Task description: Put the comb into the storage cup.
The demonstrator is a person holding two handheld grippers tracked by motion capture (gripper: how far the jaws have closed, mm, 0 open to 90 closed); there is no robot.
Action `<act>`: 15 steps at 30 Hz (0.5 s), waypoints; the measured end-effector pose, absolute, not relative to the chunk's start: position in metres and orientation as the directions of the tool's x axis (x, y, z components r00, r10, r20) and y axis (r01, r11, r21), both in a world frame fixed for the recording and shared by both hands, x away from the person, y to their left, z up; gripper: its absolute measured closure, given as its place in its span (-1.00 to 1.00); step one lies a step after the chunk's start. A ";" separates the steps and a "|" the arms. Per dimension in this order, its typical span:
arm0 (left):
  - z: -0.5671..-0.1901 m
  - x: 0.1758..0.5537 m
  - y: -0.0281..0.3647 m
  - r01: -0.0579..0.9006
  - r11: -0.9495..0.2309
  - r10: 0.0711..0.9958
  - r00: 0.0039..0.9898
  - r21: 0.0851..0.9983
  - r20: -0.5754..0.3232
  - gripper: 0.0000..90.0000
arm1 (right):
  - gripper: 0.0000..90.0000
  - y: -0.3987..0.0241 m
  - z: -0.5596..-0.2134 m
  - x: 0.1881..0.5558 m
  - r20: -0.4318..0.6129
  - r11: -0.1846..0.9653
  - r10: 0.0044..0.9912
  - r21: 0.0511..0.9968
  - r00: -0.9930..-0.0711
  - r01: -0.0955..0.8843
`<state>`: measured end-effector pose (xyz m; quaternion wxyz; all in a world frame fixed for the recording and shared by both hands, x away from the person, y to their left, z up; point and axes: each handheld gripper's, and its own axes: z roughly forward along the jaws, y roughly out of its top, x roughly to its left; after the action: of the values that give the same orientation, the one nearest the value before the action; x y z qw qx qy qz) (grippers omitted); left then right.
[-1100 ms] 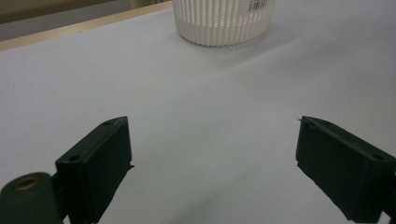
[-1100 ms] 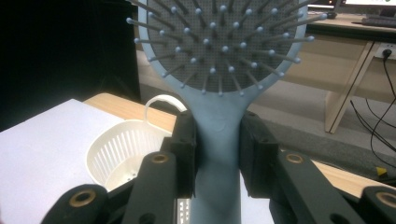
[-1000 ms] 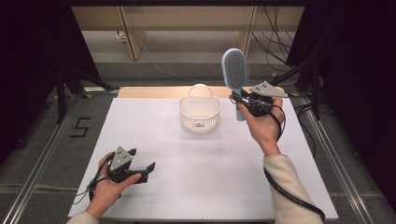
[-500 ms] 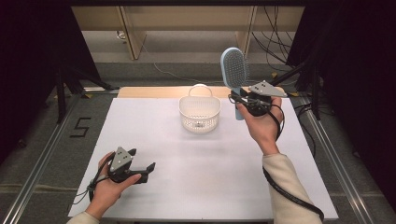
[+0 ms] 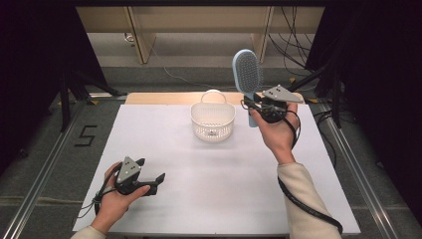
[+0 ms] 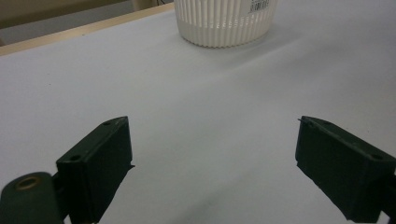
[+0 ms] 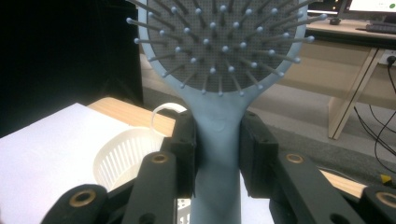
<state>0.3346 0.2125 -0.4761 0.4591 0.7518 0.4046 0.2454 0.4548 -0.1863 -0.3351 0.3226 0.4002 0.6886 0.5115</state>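
Pale blue plastic is what the right gripper [image 7: 217, 154] is clamping on: its two black jaws are pressing on either side of the hairbrush [image 7: 219, 84] handle, right below the head. That gripper's own view is giving you the close-up stuff, the grey pad and the ball-tipped bristles facing the camera. The high view is showing what that one can't: the brush [image 5: 247, 74] is standing upright in the air, head up, with the right hand [image 5: 276, 132] holding it up over the far right part of the white table [image 5: 224, 199], just to the right of the basket [image 5: 213, 119].

Over at the near left corner, the left gripper [image 5: 152, 181] is sitting low over the table in the left hand [image 5: 117, 199]. Its own view is making it obvious the jaws are standing wide apart with just bare tabletop between them, which you can't really make out from above.

The basket is white ribbed plastic with a hoop handle at its far side. From the high view I'm seeing its mesh bottom and a small label, no items in it that I can make out. The left gripper view is catching only its lower wall [image 6: 224, 23], well ahead of the jaws.
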 end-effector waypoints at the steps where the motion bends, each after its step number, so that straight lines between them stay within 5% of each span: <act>1: -0.476 0.335 0.212 0.382 -0.250 0.834 0.552 0.889 -0.002 -0.77 | 0.56 -0.186 -0.335 0.455 -0.036 0.157 0.881 0.963 -0.472 0.220; 15: -0.476 0.334 0.212 0.382 -0.250 0.835 0.550 0.890 -0.002 -0.77 | 0.56 -0.185 -0.333 0.456 -0.033 0.151 0.880 0.965 -0.473 0.214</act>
<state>0.3344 0.2124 -0.4758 0.4591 0.7512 0.4051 0.2465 0.4561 -0.1853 -0.3325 0.3231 0.3987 0.6863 0.5154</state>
